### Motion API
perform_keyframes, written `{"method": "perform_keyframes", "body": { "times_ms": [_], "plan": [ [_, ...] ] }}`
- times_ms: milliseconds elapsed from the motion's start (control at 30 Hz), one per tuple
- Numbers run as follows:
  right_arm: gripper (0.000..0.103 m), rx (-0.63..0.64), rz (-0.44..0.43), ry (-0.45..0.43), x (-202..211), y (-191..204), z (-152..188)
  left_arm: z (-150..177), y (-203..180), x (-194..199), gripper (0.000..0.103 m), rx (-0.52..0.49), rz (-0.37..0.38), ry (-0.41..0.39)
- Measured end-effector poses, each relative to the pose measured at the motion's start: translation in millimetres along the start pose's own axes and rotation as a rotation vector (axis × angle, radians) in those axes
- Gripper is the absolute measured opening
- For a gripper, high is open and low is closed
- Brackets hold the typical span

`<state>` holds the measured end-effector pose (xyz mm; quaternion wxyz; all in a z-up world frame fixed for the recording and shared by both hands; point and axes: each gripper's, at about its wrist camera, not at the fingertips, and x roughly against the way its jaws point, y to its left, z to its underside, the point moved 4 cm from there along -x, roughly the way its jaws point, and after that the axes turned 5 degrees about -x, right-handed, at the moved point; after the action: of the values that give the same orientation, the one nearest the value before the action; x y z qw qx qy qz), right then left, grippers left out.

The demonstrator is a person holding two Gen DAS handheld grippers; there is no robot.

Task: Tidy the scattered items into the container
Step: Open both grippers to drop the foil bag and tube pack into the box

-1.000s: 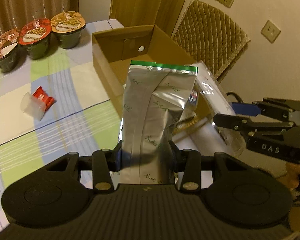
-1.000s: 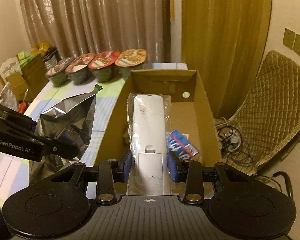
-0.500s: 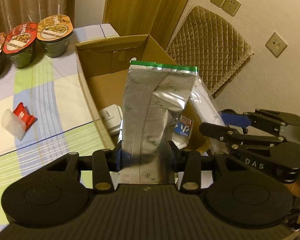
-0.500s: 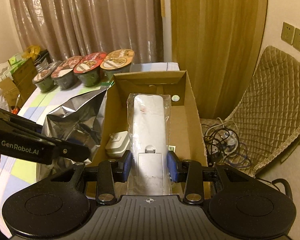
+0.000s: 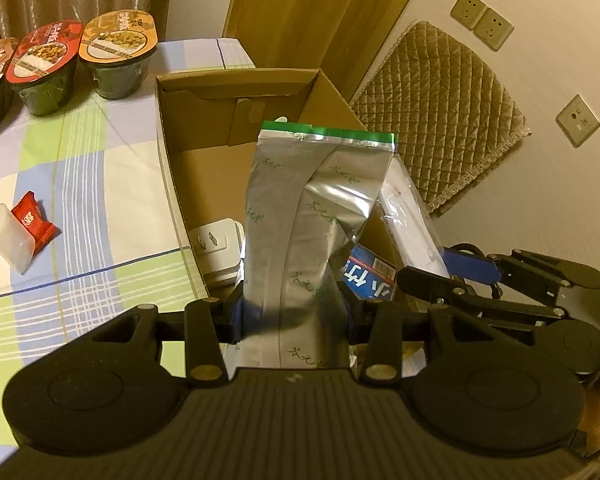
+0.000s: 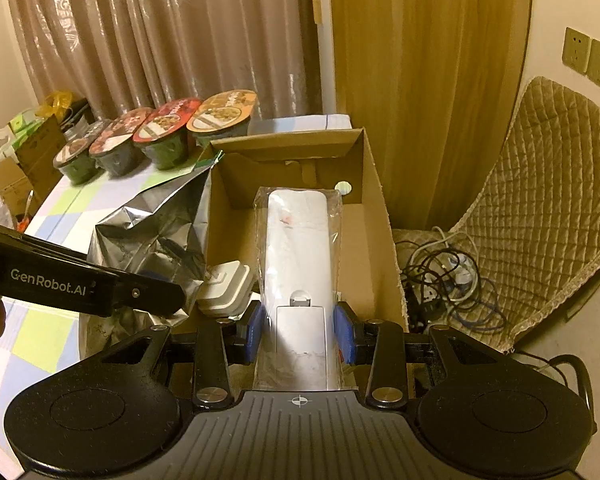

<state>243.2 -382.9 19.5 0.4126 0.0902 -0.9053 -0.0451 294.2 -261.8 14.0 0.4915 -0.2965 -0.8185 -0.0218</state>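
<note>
Left gripper (image 5: 294,316) clamped on one silver pouch (image 5: 308,220), right gripper (image 6: 300,334) clamped on one bagged white remote (image 6: 298,248), both over one cardboard box (image 6: 374,200); four lidded cups (image 6: 160,136) behind.

Beige curtains (image 6: 160,40), wall sockets (image 5: 482,20), quilted chair (image 6: 540,184), checked tablecloth (image 5: 80,184).

Your silver foil pouch (image 5: 300,216) has a green strip along its top edge and small green marks scattered over it. The cardboard box (image 5: 204,120) is plain brown; inside you see a white plug adapter (image 5: 214,242) and a blue packet (image 5: 366,276) with white lettering. The remote (image 6: 298,240) is white in clear plastic wrap. Your worktop cloth (image 5: 100,184) is checked in pale green, blue and cream with white stripes. On it lies a red sachet (image 5: 32,220).
</note>
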Motion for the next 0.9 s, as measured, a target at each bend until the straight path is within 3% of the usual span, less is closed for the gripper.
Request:
{"method": "perform_keyframes", "body": {
  "times_ms": [533, 900],
  "plan": [
    [0.041, -0.018, 0.011, 0.007, -11.9, -11.2, -2.5, -20.6, -1.5, -12.4, 0.035, 0.004, 0.003, -0.018],
    [0.041, -0.027, 0.011, -0.004, -11.2, -11.7, -2.2, -19.8, 6.4, -0.8, 0.033, 0.007, 0.007, -0.045]
  ]
}}
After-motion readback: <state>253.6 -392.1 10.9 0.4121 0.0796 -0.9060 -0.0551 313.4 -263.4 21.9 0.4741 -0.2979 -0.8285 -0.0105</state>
